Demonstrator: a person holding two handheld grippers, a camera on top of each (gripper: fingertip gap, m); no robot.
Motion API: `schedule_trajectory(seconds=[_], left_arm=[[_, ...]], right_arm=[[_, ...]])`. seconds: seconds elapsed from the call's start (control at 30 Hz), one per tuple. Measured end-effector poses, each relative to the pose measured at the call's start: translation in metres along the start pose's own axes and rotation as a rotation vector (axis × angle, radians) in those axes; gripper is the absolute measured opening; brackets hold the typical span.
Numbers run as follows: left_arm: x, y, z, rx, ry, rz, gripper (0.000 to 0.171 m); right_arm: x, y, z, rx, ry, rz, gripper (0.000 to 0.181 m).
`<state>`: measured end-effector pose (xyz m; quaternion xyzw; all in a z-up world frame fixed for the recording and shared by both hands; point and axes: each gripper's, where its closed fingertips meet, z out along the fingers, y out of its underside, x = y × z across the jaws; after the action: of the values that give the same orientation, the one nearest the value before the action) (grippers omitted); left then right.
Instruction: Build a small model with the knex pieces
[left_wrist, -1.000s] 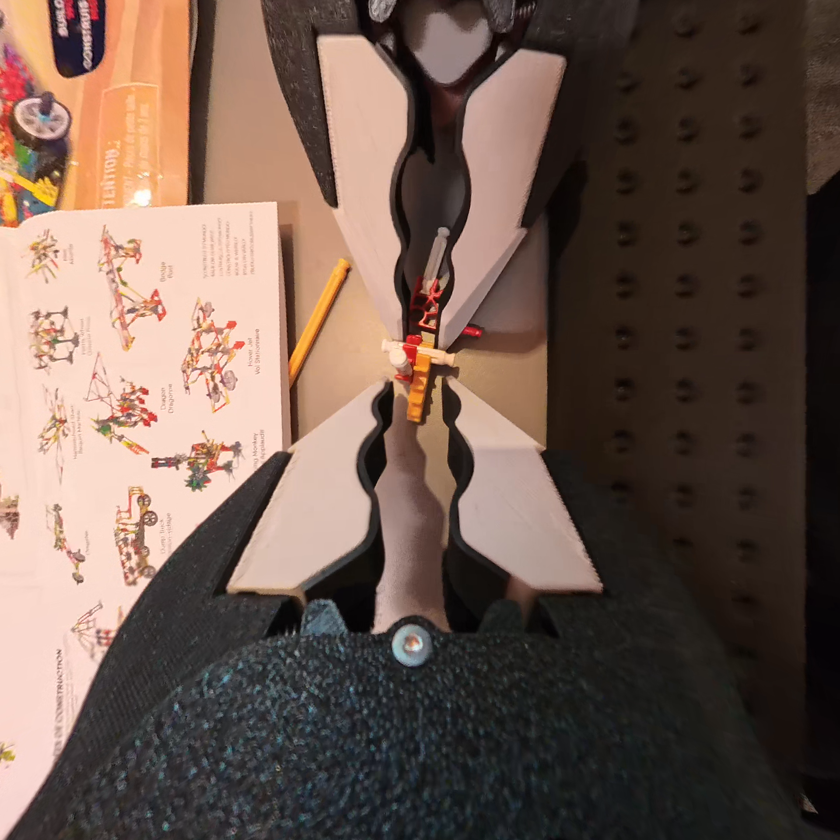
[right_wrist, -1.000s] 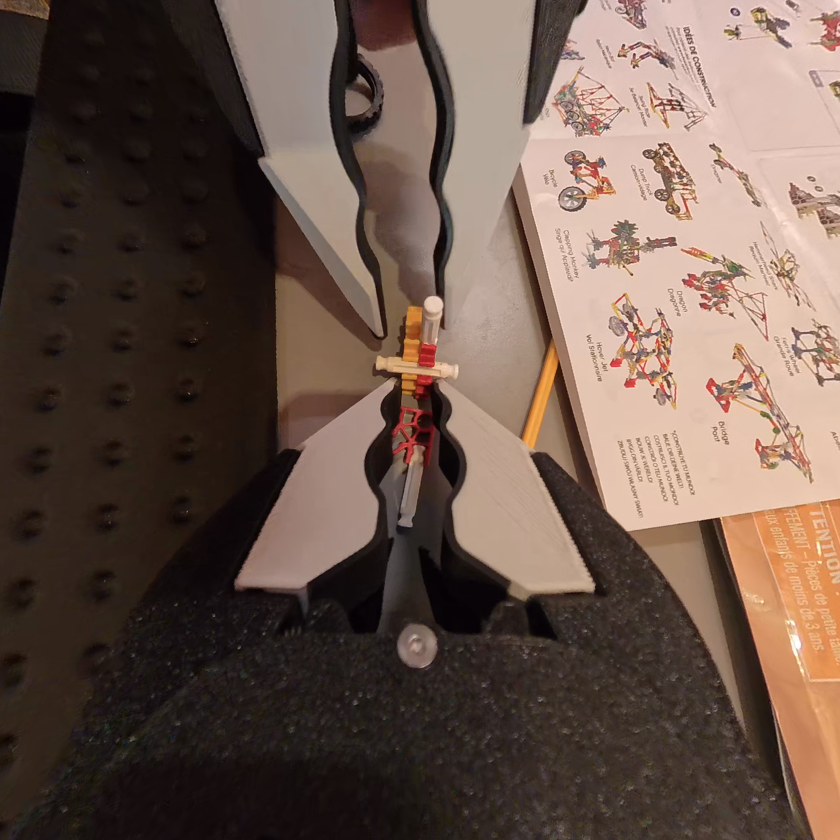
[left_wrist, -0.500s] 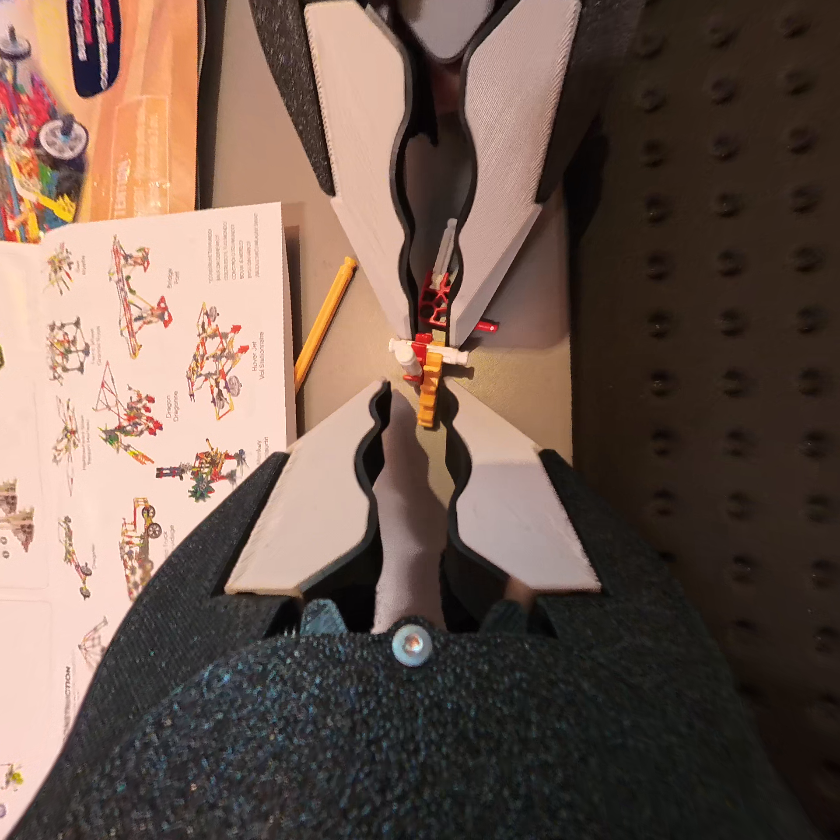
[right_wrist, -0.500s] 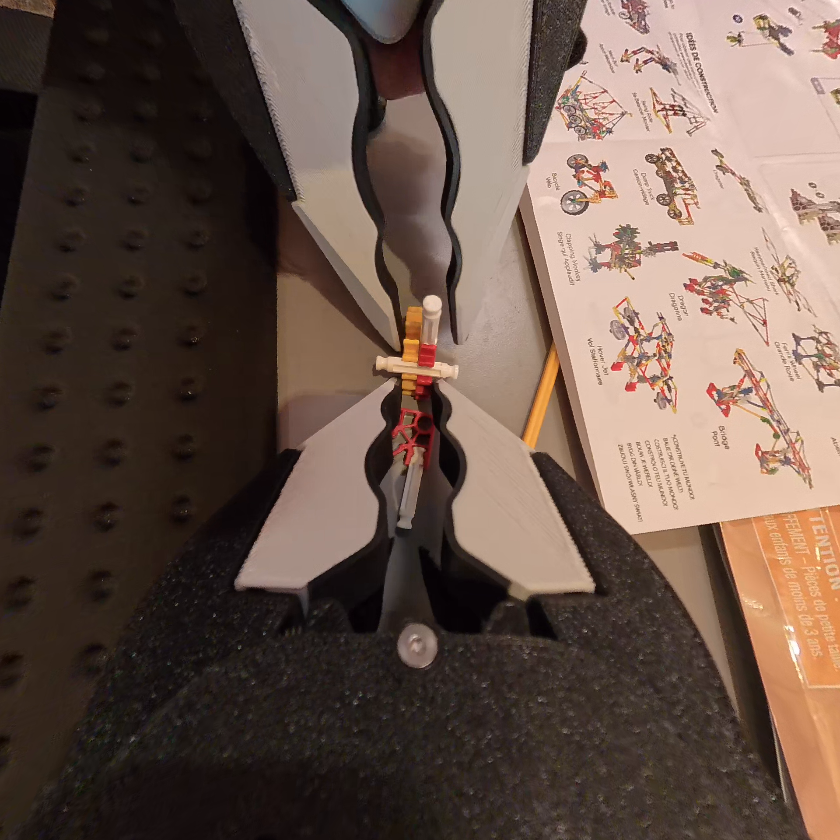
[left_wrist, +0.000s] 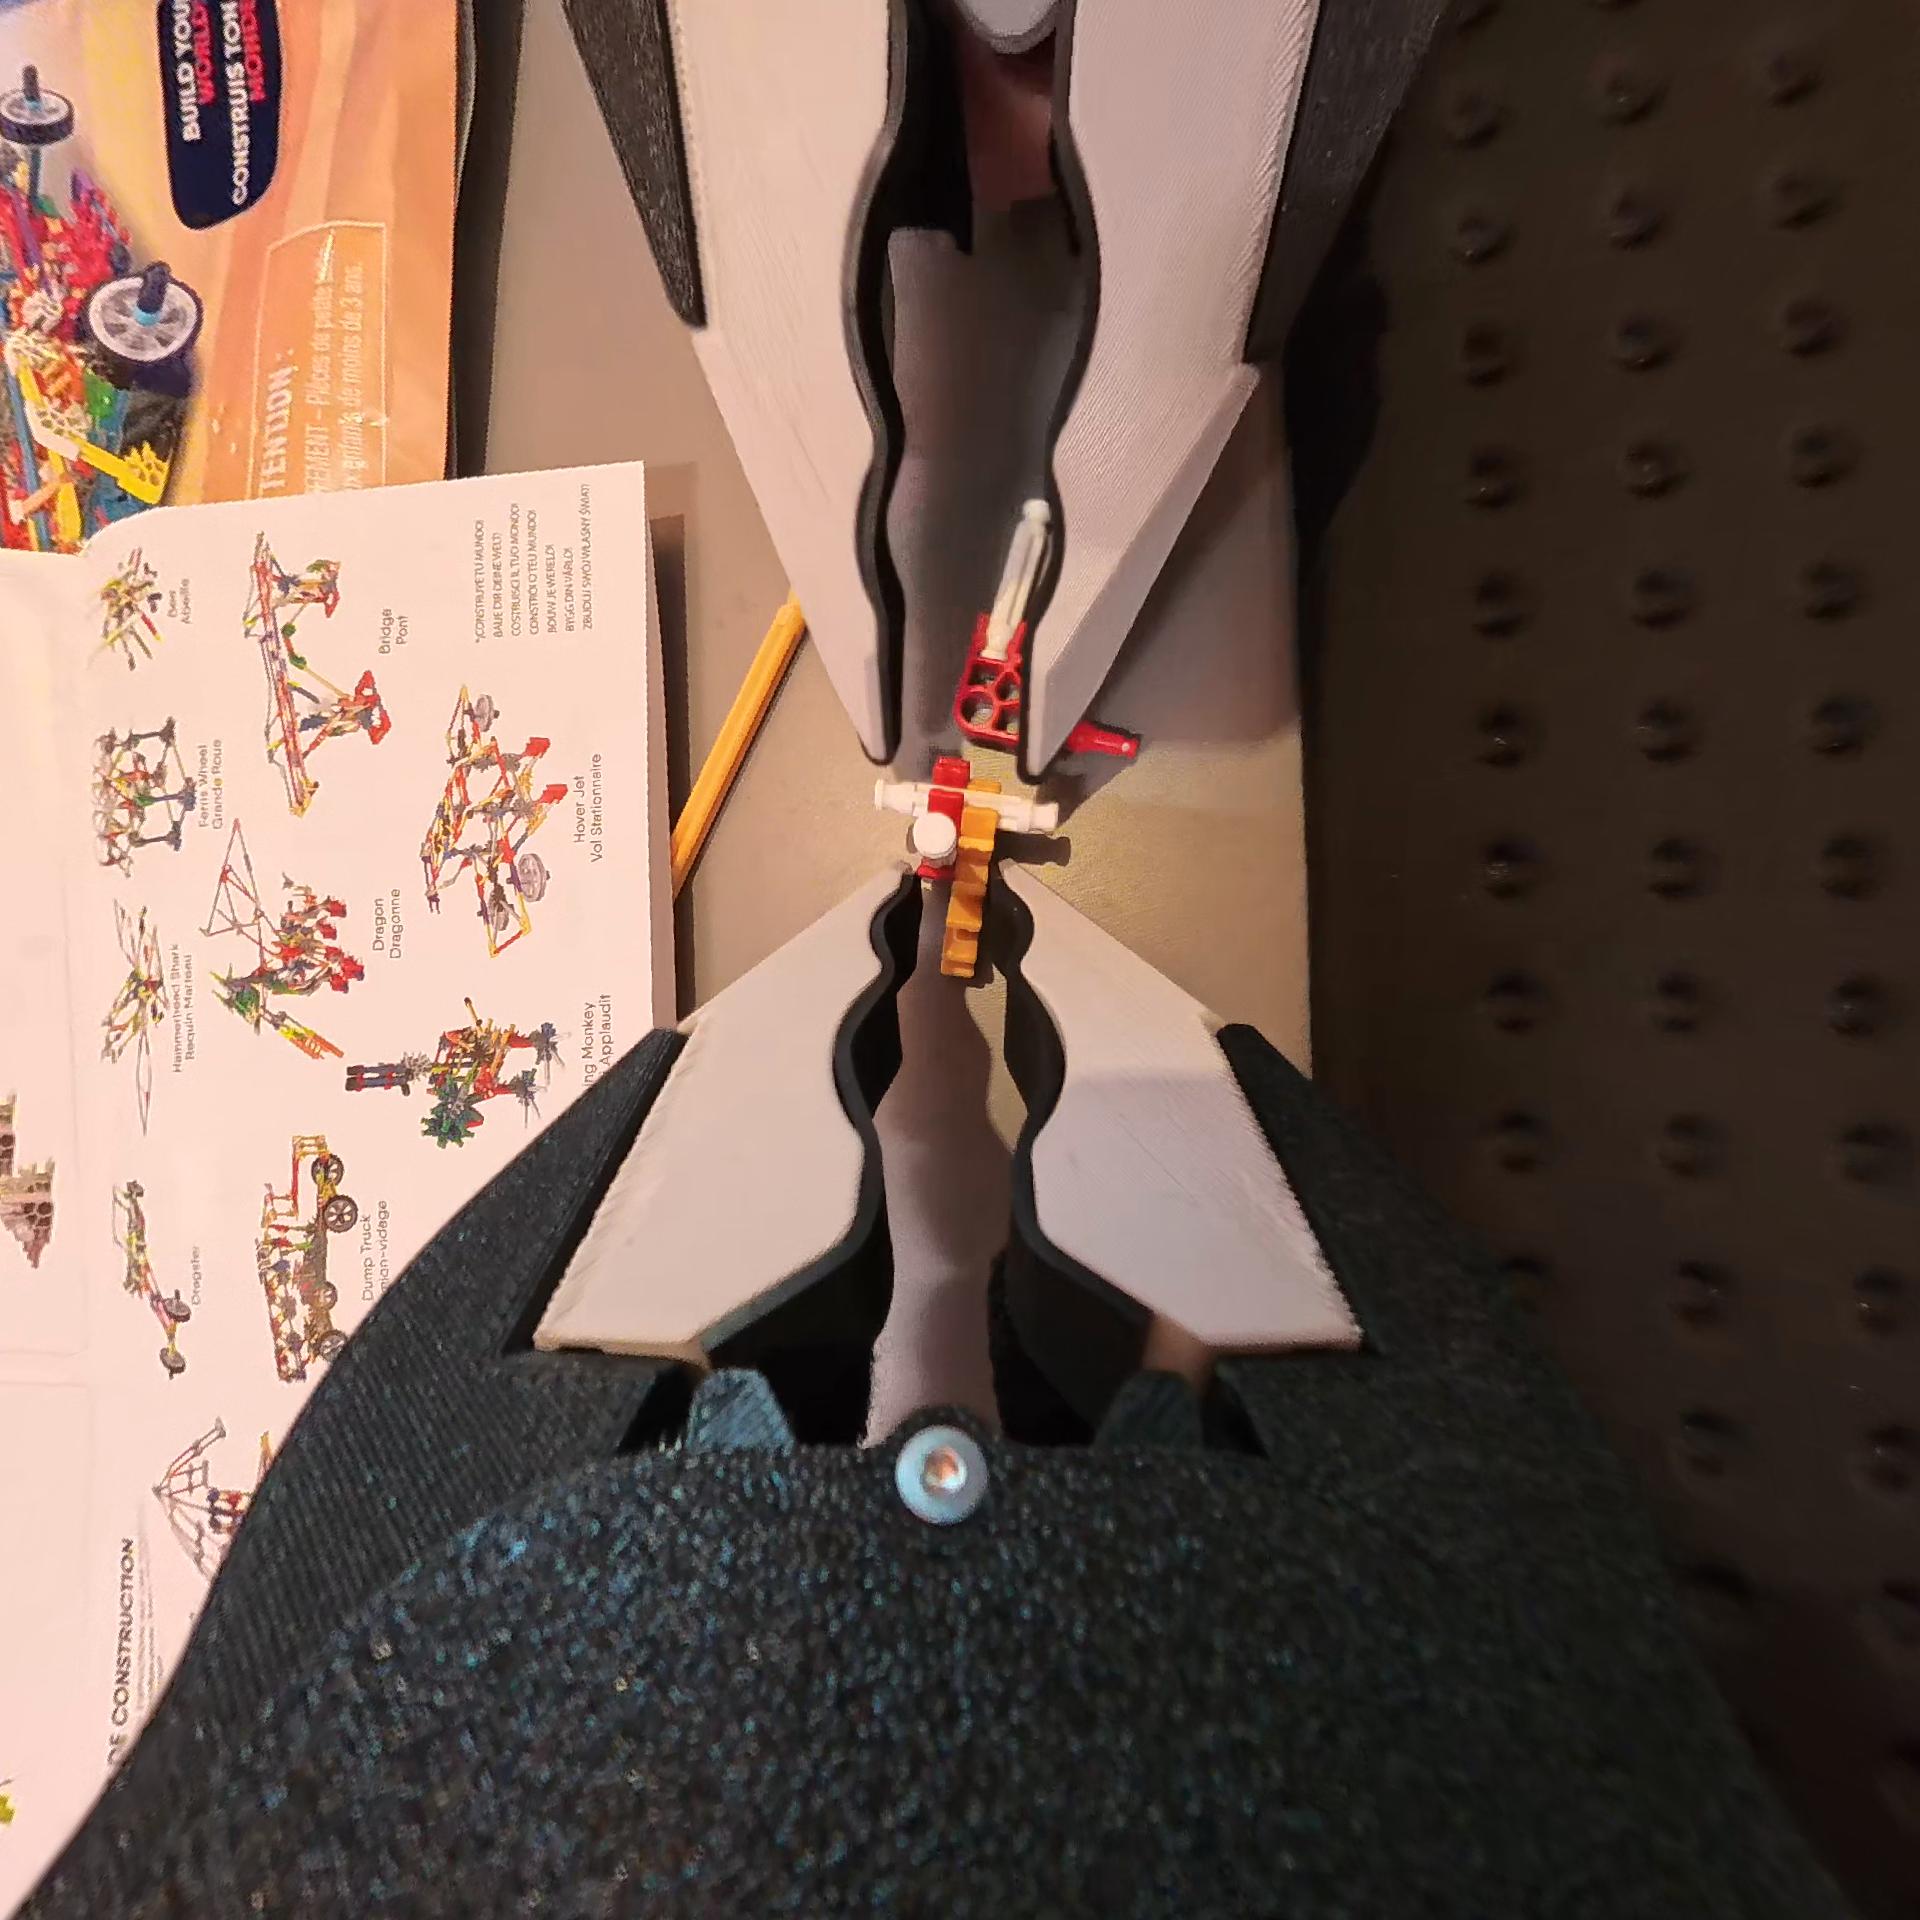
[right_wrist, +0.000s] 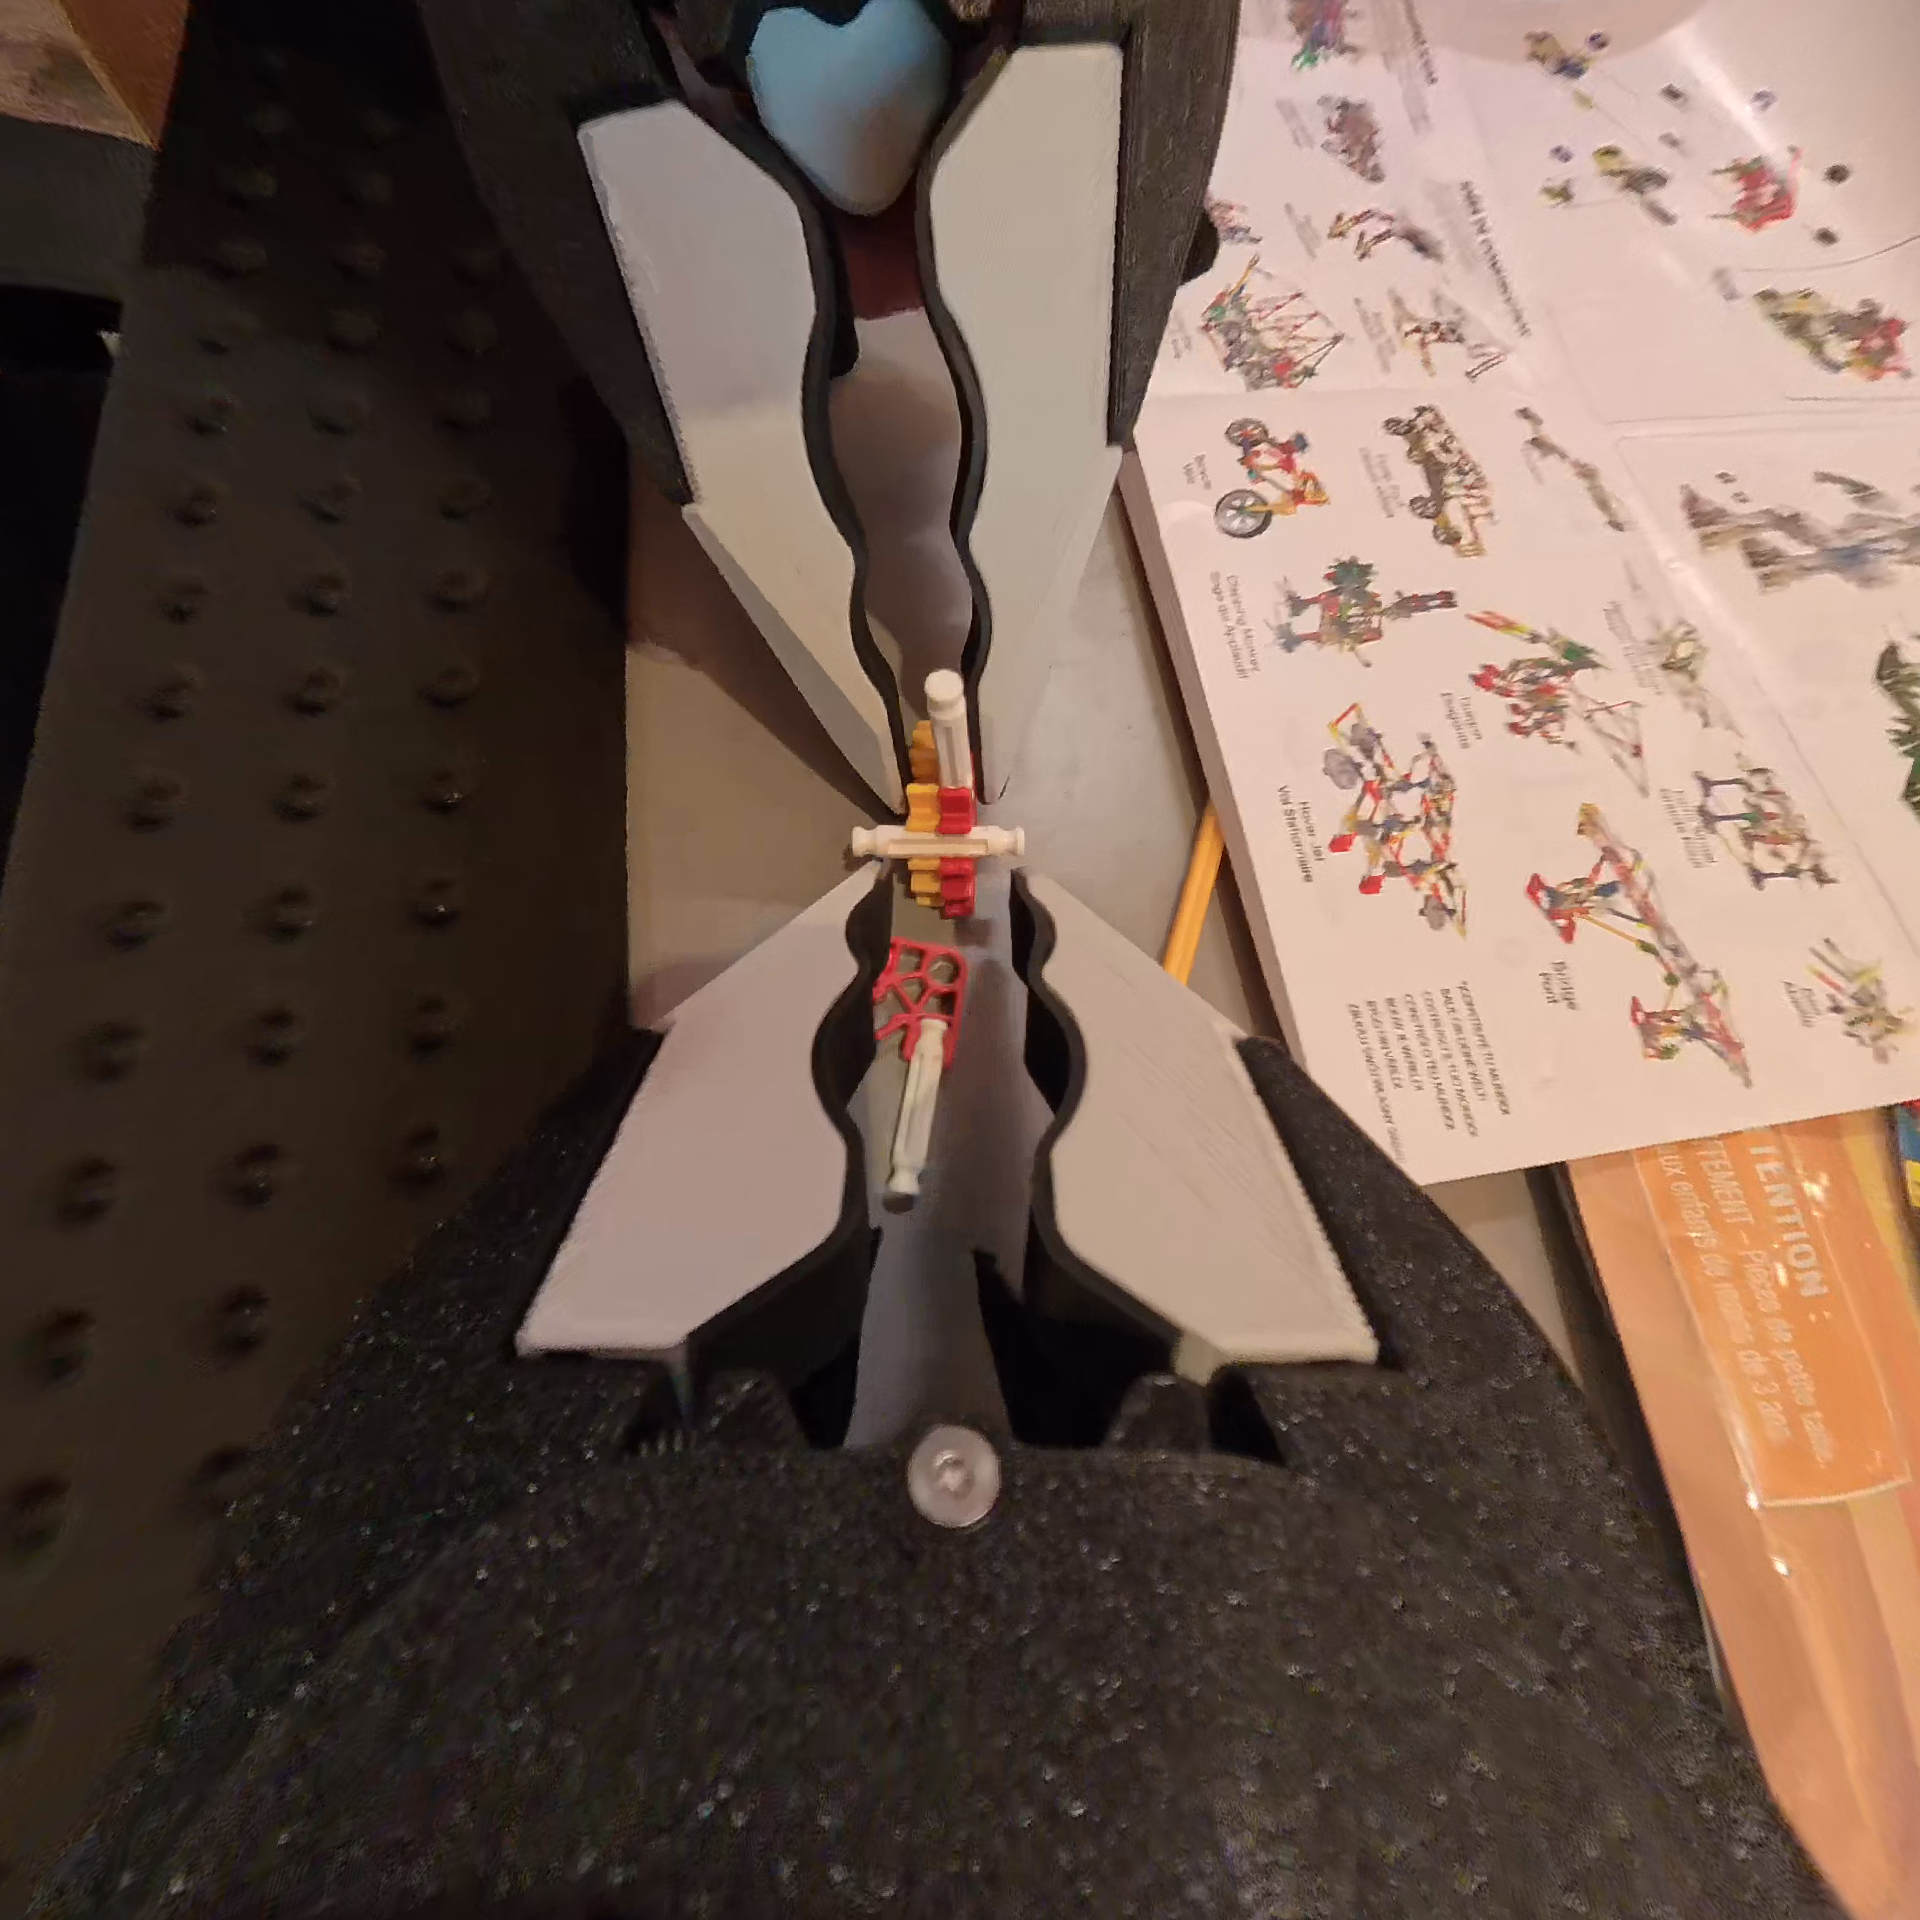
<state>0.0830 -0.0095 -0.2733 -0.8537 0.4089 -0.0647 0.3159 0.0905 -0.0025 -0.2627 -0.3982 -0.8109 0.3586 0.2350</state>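
Note:
My left gripper (left_wrist: 958, 883) is shut on a small assembly (left_wrist: 961, 831) of an orange connector, a red connector and short white rods. It shows from the other side in the right wrist view (right_wrist: 940, 831), held by the left gripper (right_wrist: 940, 800). My right gripper (right_wrist: 943, 883) faces it tip to tip with its jaws parted. A red connector with a white rod (right_wrist: 920, 997) lies loose and tilted between its fingers, apart from the assembly. In the left wrist view this piece (left_wrist: 992, 686) rests against one finger of the right gripper (left_wrist: 961, 753).
An open instruction booklet (left_wrist: 312, 831) (right_wrist: 1558, 727) lies beside the grippers, with an orange box (left_wrist: 260, 260) (right_wrist: 1766, 1455) past it. A yellow rod (left_wrist: 738, 727) (right_wrist: 1195, 894) lies by the booklet's edge. A small red piece (left_wrist: 1107, 740) lies near the right gripper. A dark studded mat (left_wrist: 1662, 831) (right_wrist: 312, 831) borders the grey table.
My right gripper has opened and the red connector with its white rod has come away from the assembly and tilted. The two grippers have moved closer, and the left has closed on the assembly.

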Motion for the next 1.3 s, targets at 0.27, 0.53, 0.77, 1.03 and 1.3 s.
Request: schedule_trajectory(seconds=[0.27, 0.53, 0.77, 1.03, 1.3], left_arm=[[0.0007, -0.0008, 0.0009, 0.009, 0.016, -0.002, 0.009], [0.0029, -0.0005, 0.0009, 0.031, 0.022, -0.009, 0.009], [0.0039, -0.0017, 0.0019, 0.041, 0.026, -0.002, 0.009], [0.0045, -0.0022, 0.0022, 0.053, 0.041, 0.002, 0.009], [0.0052, -0.0026, 0.0025, 0.068, 0.054, 0.004, 0.009]], right_arm=[[0.0013, -0.0051, 0.0017, 0.026, 0.023, -0.021, 0.02], [0.0007, -0.0053, 0.0031, 0.017, 0.043, -0.05, 0.01], [-0.0027, -0.0044, 0.0013, 0.029, 0.007, -0.037, 0.016], [-0.003, -0.0034, 0.0011, 0.023, 0.005, -0.063, 0.016], [-0.0039, -0.0026, 0.0009, 0.013, -0.004, -0.084, 0.016]])
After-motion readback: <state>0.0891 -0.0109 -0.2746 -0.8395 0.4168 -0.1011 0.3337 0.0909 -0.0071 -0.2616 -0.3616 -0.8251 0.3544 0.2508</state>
